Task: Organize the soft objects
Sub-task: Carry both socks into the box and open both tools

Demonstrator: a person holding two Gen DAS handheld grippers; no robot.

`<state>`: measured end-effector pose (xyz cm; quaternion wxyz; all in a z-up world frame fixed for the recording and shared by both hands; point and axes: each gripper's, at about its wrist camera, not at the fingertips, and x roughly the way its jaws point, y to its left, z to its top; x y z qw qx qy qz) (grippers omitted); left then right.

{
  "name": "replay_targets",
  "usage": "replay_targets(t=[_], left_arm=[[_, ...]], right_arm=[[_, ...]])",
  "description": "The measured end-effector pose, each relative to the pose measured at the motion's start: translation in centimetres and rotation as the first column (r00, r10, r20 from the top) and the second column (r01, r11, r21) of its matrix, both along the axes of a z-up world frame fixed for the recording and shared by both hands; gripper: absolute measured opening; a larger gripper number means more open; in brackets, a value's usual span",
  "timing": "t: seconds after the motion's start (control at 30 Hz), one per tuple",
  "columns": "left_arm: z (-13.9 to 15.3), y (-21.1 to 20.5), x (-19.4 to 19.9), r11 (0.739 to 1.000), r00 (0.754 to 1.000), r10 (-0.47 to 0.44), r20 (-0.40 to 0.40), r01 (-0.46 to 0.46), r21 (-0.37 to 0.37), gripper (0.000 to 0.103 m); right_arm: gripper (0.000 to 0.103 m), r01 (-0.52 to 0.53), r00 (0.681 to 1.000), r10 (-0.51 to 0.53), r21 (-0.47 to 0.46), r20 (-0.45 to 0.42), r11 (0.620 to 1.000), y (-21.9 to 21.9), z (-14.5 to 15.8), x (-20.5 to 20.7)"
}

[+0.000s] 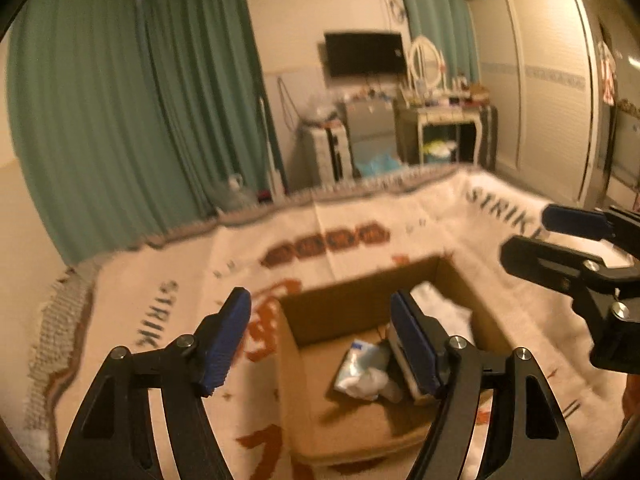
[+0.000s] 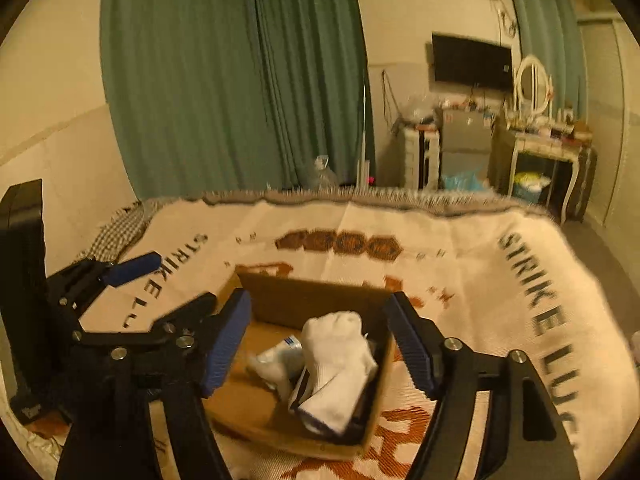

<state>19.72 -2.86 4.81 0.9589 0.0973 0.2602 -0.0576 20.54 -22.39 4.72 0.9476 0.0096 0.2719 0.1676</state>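
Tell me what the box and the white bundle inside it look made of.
The box looks like plain corrugated cardboard: matte brown walls, open top. The white bundle looks like knit fabric, probably rolled socks, judging by its ribbed, soft folds; blur leaves that uncertain.

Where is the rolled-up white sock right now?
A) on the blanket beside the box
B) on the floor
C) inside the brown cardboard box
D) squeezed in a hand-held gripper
C: the rolled white sock lies inside the open brown cardboard box, and both hand-held grippers, left and right, are open and hold nothing.
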Motion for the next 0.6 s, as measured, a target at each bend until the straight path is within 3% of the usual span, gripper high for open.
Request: replay_targets(t=[0.07, 0.2, 0.33, 0.43, 0.6], left_arm=[[2.5, 0.4, -2.2, 1.0, 0.999, 0.005, 0.043, -0.004, -0.019, 0.087], [7.2, 1.3, -7.4, 0.999, 0.99, 0.024, 0.139, -0.018, -0.046, 0.091], [9.6, 2.1, -11.4, 0.997, 0.986, 0.035, 0.165, -0.024, -0.073, 0.092], [9.4, 2.3, -13.7, 0.996, 0.984, 0.065, 0.166, -0.053, -0.072, 0.092], [5.0, 2.2, -16.5, 0.995, 0.991, 0.086, 0.104, -0.081, -0.051, 0.092]], right_arm=[[0.078, 0.001, 0.999, -0.001, 0.0, 0.034, 1.0, -0.3, 2.6, -2.4], [0.092, -0.003, 0.996, 0.003, -0.004, 0.093, 1.0, -1.0, 7.3, -7.8], [0.103, -0.009, 0.989, 0.013, -0.028, 0.15, 1.0, -1.4, 10.0, -12.7], [0.103, -0.021, 0.987, 0.031, -0.061, 0.159, 0.998, -1.5, 10.3, -15.7], [0.103, -0.042, 0.992, 0.053, -0.097, 0.118, 0.994, -1.9, 6.9, -18.7]])
